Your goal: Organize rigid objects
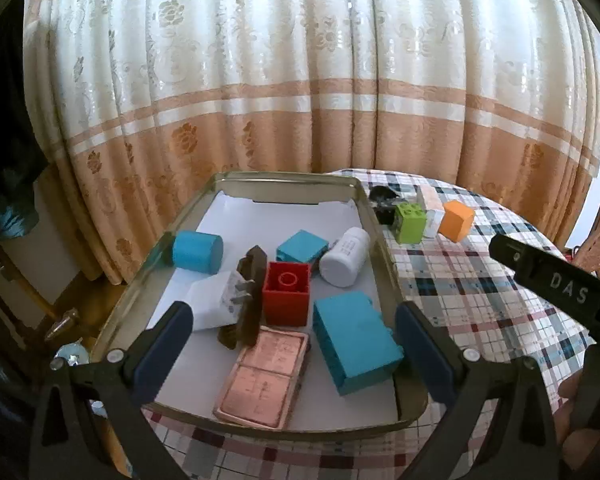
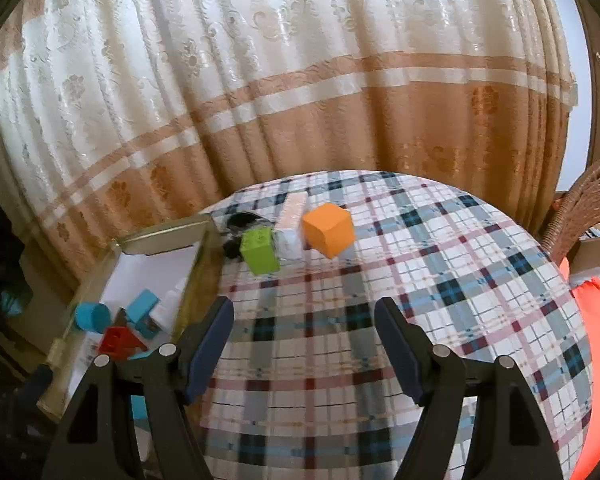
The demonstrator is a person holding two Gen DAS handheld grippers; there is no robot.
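A metal tray (image 1: 384, 240) lined with white paper holds a red brick (image 1: 286, 294), a blue cylinder (image 1: 198, 252), two blue blocks (image 1: 354, 344), a white bottle (image 1: 346, 256), a white plug, a brown piece and a pink case (image 1: 266, 380). My left gripper (image 1: 292, 344) is open and empty over the tray's near end. On the plaid cloth beyond the tray stand a green brick (image 2: 260, 250), an orange cube (image 2: 328, 230), a white box (image 2: 292, 216) and a black item (image 2: 240, 222). My right gripper (image 2: 304, 344) is open and empty, short of them. The tray also shows in the right wrist view (image 2: 192, 276).
A patterned curtain (image 1: 300, 100) hangs right behind the round table. A wicker chair (image 2: 592, 200) and an orange cushion (image 2: 596, 340) stand at the right. The right gripper's body (image 1: 552, 280) shows at the right edge of the left wrist view.
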